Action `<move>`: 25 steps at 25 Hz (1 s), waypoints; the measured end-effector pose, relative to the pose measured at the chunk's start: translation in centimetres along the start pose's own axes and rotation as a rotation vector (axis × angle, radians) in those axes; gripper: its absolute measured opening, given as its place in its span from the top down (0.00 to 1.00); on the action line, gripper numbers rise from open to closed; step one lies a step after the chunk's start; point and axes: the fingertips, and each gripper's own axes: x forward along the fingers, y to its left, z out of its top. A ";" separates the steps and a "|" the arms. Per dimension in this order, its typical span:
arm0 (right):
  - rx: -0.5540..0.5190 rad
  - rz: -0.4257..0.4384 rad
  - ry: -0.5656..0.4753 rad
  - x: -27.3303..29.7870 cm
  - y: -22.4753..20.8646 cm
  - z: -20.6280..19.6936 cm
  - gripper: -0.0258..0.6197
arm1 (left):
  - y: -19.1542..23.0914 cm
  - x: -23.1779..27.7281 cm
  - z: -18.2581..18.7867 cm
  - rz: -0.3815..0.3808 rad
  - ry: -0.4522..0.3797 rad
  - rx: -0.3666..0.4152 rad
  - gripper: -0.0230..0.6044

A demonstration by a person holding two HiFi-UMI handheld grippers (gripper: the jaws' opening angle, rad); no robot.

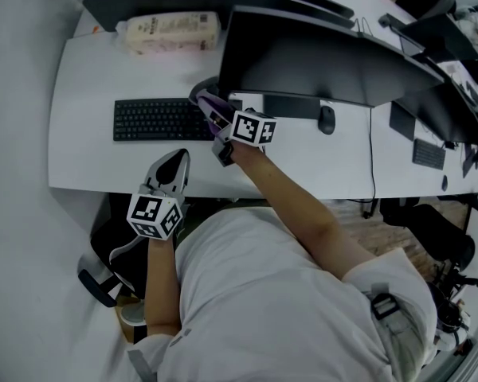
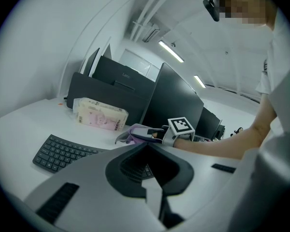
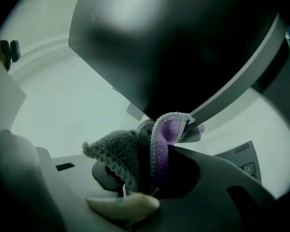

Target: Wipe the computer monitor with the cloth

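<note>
The black computer monitor (image 1: 319, 62) stands at the middle of the white desk (image 1: 84, 86), its screen dark. My right gripper (image 1: 221, 124) is shut on a grey and purple cloth (image 1: 208, 102) right by the monitor's lower left corner. In the right gripper view the bunched cloth (image 3: 157, 144) sticks out of the right gripper (image 3: 159, 164) just under the monitor's (image 3: 183, 47) bottom edge; whether it touches the screen I cannot tell. My left gripper (image 1: 174, 164) hovers at the desk's front edge, shut and holding nothing. From the left gripper (image 2: 146, 151) I see the cloth (image 2: 134, 132) and the monitor (image 2: 176, 105) ahead.
A black keyboard (image 1: 155, 119) lies left of the right gripper. A pack of tissues (image 1: 171, 32) sits at the back left, and a mouse (image 1: 327, 119) under the monitor's right side. More monitors (image 1: 438, 102) stand to the right. A chair (image 1: 103, 253) is below the desk edge.
</note>
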 end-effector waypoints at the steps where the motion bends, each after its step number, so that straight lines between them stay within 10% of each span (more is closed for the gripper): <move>1: 0.001 0.004 -0.007 -0.1 0.2 0.2 0.75 | 0.0 0.0 0.0 -0.001 -0.001 0.001 0.96; 25: -0.034 0.162 -0.170 -2.4 10.5 8.7 0.75 | -1.2 0.0 2.9 -0.010 -0.055 0.039 0.96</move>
